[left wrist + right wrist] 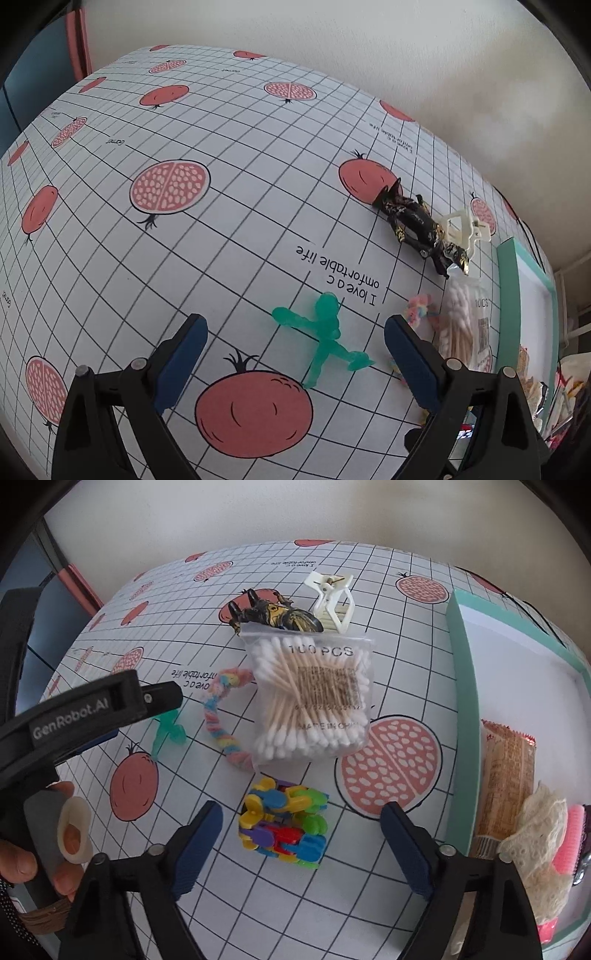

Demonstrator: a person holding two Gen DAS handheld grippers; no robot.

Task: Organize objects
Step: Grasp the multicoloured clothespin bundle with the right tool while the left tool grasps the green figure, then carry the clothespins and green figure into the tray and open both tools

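Observation:
My left gripper point(295, 354) stands open over a translucent green toy figure point(327, 339) that lies on the grid-and-pomegranate tablecloth, the figure between the fingers but untouched. My right gripper point(301, 842) is open too, straddling a block of multicoloured plastic pieces point(284, 825) without pressing on it. Beyond that block lies a clear bag of cotton swabs point(314, 698), with a pastel twisted rope point(225, 716) at its left. Behind the bag sit a black-and-gold wrapped object point(280, 616) and a white hair claw point(334, 602).
A teal-rimmed white tray point(458, 709) stands at the right and holds an orange snack packet point(506, 775), a lace piece point(539, 834) and a pink item point(570, 838). In the right wrist view the left gripper's body point(85, 709) and a person's hand point(55, 834) fill the left side.

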